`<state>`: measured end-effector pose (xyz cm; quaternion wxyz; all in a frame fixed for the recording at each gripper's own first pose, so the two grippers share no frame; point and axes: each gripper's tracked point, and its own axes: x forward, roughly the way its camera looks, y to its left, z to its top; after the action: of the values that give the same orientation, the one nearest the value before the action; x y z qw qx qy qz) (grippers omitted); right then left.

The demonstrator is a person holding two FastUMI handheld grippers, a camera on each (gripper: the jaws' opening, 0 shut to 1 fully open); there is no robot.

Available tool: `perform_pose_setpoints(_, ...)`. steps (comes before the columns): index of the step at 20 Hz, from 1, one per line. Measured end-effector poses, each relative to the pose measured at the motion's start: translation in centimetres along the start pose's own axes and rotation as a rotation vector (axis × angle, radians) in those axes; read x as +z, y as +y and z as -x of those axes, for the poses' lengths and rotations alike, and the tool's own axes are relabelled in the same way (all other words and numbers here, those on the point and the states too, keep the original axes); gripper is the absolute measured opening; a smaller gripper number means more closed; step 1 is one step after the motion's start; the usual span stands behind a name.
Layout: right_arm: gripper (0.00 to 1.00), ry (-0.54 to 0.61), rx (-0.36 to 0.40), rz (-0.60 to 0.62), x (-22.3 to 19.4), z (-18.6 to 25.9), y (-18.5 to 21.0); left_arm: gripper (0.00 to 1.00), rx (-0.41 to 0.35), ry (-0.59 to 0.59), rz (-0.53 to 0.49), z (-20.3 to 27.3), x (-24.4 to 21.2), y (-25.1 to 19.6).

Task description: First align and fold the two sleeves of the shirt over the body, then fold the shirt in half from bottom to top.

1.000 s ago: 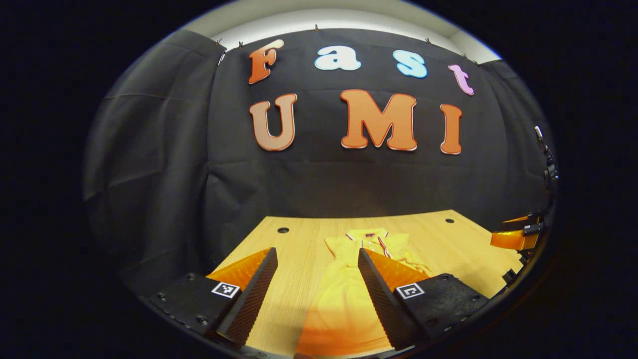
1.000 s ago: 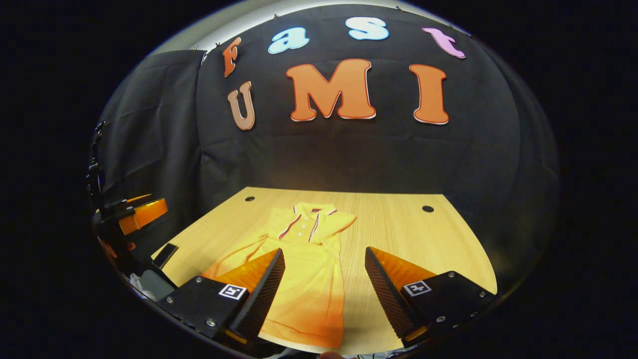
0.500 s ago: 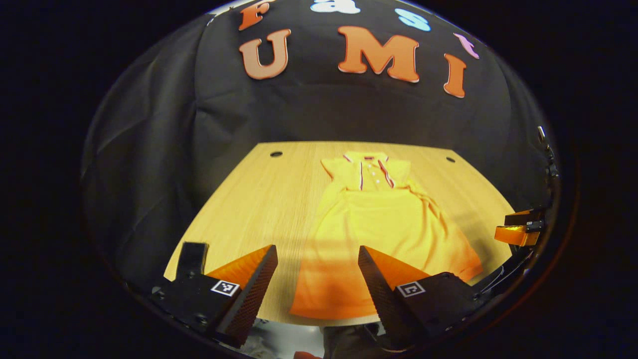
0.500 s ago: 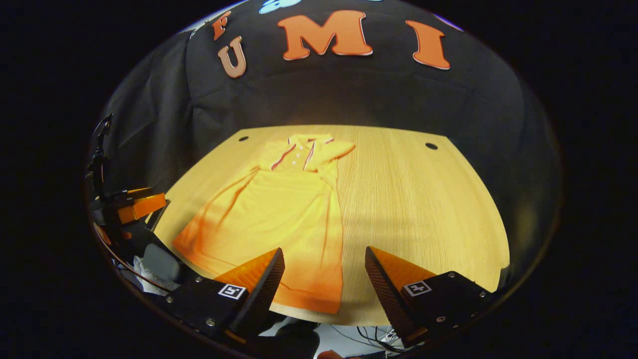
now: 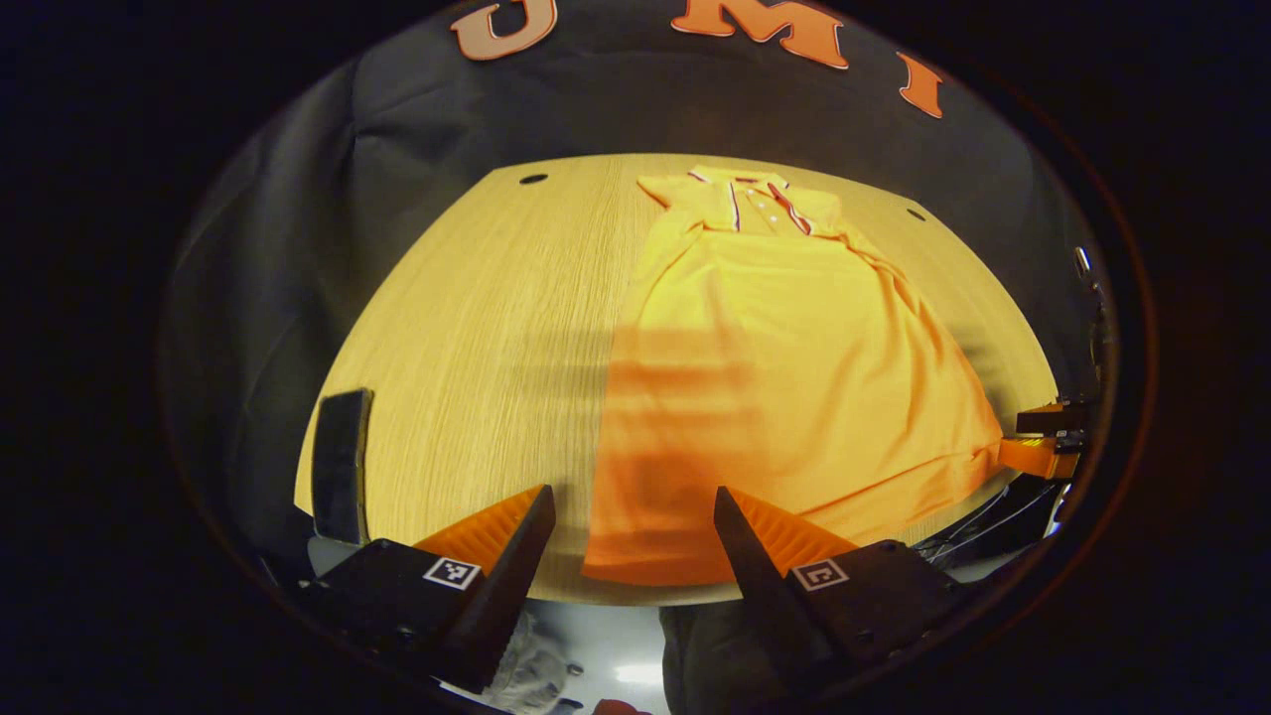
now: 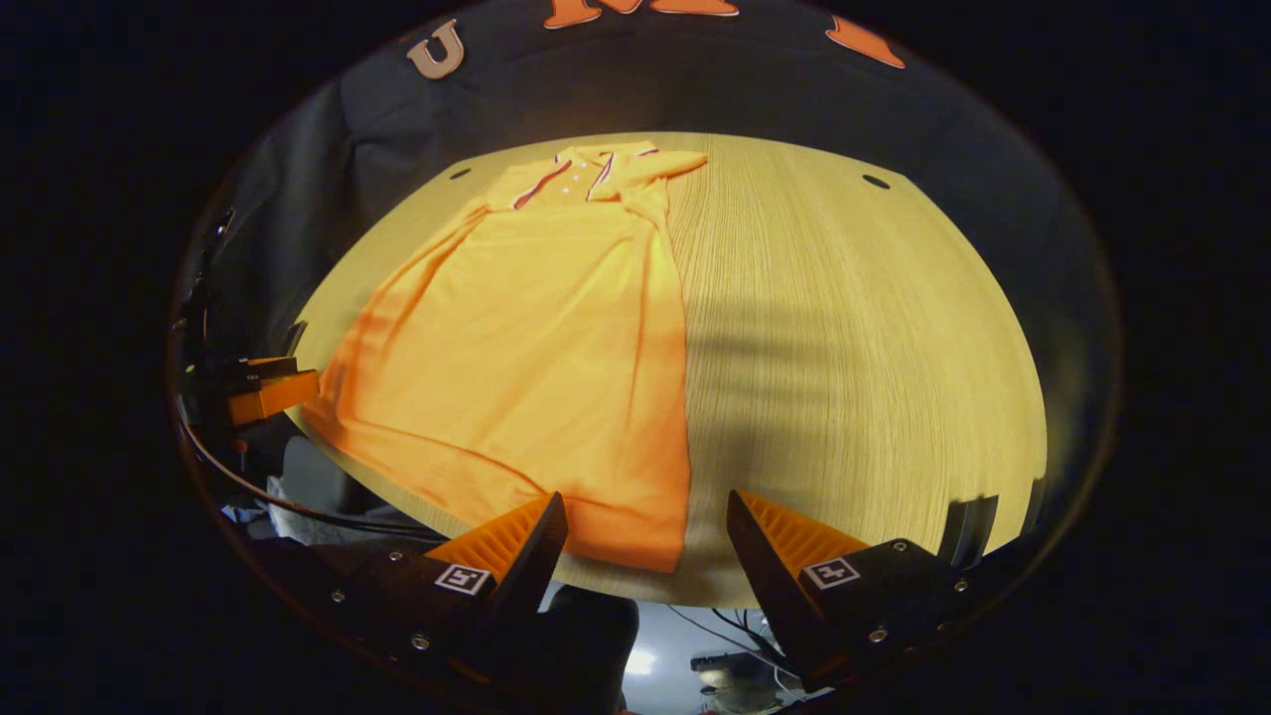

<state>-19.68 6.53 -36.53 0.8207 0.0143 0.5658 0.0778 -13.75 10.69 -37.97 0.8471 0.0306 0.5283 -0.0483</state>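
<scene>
A yellow-orange polo shirt (image 5: 784, 377) lies flat on the wooden table (image 5: 477, 348), collar at the far end and hem along the front edge. Its shoulders look narrow, with the short sleeves lying close to the body. My left gripper (image 5: 632, 494) hangs open above the hem's left corner, holding nothing. In the right gripper view the shirt (image 6: 536, 348) spreads to the left, and my right gripper (image 6: 645, 497) is open above the hem's right corner, also holding nothing. Each view catches the other gripper at its edge, the right gripper (image 5: 1043, 452) and the left gripper (image 6: 263, 392).
A dark flat object (image 5: 341, 465) lies at the table's front left corner. Small round holes (image 5: 533, 179) mark the table's far corners. Bare wood (image 6: 844, 348) stretches right of the shirt. Black cloth walls close in the back and sides. Cables hang below the front edge.
Both grippers have risen and tipped downward while drawing back to the front edge, so the whole shirt now lies under them. Both have stayed open.
</scene>
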Motion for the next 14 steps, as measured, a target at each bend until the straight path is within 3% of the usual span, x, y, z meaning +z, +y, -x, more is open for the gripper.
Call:
perform_pose_setpoints(5,0.91,0.074,0.006,0.022,-0.7,-0.5,0.1,0.98,-0.034,0.119,0.026,-1.6,-2.0,-0.2)
perform_pose_setpoints(9,0.83,0.136,-0.021,0.088,-1.0,-1.0,0.3,0.98,-0.020,0.169,0.002,-2.5,-1.8,-0.8)
perform_pose_setpoints(10,0.81,0.156,-0.028,0.114,-1.1,-1.0,0.3,0.91,-0.036,0.187,-0.015,-1.8,-1.4,-1.7)
perform_pose_setpoints(11,0.77,0.176,-0.020,0.127,-1.1,-1.0,0.6,0.77,-0.054,0.188,-0.048,-2.5,-1.7,-2.1)
perform_pose_setpoints(12,0.75,0.183,-0.011,0.135,-1.0,-1.1,0.9,0.53,-0.074,0.191,-0.082,-2.3,-1.8,-2.9)
perform_pose_setpoints(13,0.61,0.187,-0.012,0.130,-0.8,-1.1,0.8,0.36,-0.079,0.187,-0.096,-2.5,-1.8,-3.5)
perform_pose_setpoints(14,0.54,0.185,-0.012,0.114,-0.6,-1.1,0.7,0.11,-0.073,0.186,-0.126,-2.2,-1.7,-3.6)
